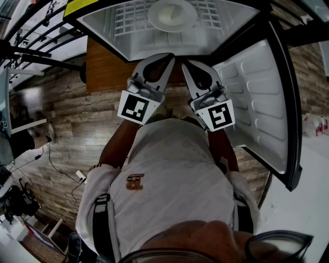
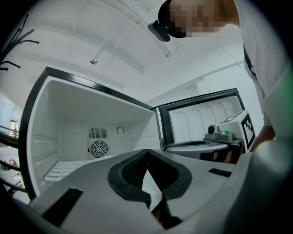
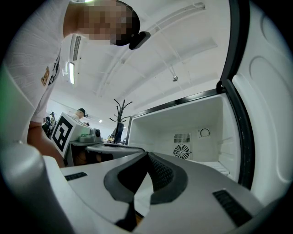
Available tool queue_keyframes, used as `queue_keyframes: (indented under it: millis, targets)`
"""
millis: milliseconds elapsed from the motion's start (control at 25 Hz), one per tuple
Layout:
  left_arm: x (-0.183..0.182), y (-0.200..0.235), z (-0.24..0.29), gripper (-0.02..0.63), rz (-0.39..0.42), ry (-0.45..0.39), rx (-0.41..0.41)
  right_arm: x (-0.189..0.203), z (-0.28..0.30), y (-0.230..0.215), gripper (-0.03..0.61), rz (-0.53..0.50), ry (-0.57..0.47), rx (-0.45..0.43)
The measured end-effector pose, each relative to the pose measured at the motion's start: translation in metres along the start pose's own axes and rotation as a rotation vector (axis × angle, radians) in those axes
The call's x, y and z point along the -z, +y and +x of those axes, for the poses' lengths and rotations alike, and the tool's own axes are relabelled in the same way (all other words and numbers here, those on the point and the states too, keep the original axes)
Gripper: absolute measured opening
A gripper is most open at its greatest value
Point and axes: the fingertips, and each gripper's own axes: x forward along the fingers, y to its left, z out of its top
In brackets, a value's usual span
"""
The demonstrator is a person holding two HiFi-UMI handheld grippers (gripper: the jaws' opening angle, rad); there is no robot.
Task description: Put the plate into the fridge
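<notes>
Plate (image 1: 172, 14): inside fridge (image 1: 128, 23), on shelf.
Left gripper (image 1: 166, 58), right gripper (image 1: 186, 63): jaws together, empty, just outside fridge opening, apart from plate.
Placement judged complete.
Fridge door (image 1: 257, 97) open; closing probably remains.

Plate (image 1: 172, 14): round, white, shallow, looks empty. Lies flat and upright on white grid shelf (image 1: 128, 20) inside fridge (image 1: 103, 31), towards the middle, in head view's top centre. Not seen in either gripper view.

Fridge: white moulded interior, black outer frame, compartment open. Door (image 1: 257, 97) swung wide to right, inner liner white with rounded recesses. Back wall carries round fan grille (image 2: 98, 148) with slotted vent above and small round dial beside.
</notes>
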Motion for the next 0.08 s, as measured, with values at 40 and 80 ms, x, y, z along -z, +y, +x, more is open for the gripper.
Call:
queue_keyframes:
  millis: [40,80]
  targets:
    - [0.0,0.0001,0.0,0.018,0.001,0.001,0.001,-0.0003,0.0002,-0.0001,0.032,-0.001,-0.001,0.0]
    - [0.0,0.0001,0.0001,0.018,0.002,0.002,0.002,-0.0006,0.0004,-0.0002,0.032,-0.002,-0.001,0.0]
